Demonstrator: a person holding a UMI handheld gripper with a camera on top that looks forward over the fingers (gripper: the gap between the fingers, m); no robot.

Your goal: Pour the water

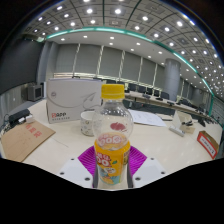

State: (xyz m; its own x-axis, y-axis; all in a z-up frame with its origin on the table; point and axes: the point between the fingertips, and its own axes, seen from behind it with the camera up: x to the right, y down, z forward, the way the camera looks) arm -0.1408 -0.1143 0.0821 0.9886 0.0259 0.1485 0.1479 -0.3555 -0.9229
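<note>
gripper view: a clear plastic bottle [112, 135] with a yellow cap [113, 92] stands upright between the two fingers [112, 172], whose purple pads [88, 163] sit against its orange label at either side, so the fingers appear closed on the bottle's lower half. whether it rests on the pale desk [160, 140] or is lifted cannot be told. just beyond the bottle sits a white cup [90, 122], and behind that a white box [72, 97] with red lettering; a brown envelope [22, 138] lies off to one side. the bottle looks thin-walled and smooth, likely to dent if squeezed hard and to slip if held loosely; its contents are hard to judge, so weight is uncertain. the labelled band, where the fingers are now, seems the firmest place to hold. the cap looks still on, so pouring would need it off first.
</note>
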